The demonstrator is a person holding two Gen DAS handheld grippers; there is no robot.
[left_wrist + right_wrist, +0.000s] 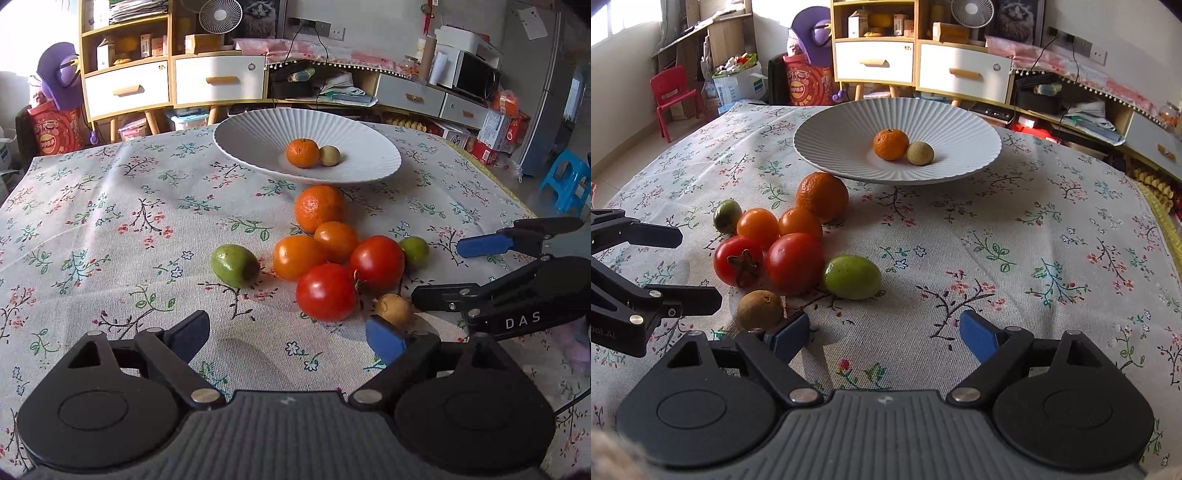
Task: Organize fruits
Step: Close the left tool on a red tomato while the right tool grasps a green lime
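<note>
Two fruits (903, 147) lie in the plate (827, 133) — the fruit cluster (790, 243) sits just before it on the tablecloth (1015, 258).

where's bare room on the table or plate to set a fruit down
The plate is bare left of the mandarin and longan. The cloth is free right of the green fruit, up to the plate. Crowded: the tomato cluster by the left claw.

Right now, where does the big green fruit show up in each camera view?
Left wrist: big green fruit left of the fruit pile, centre-left.
Right wrist: same fruit right of the pile, centre.
Shared landmark: white plate behind, holding two fruits.
</note>
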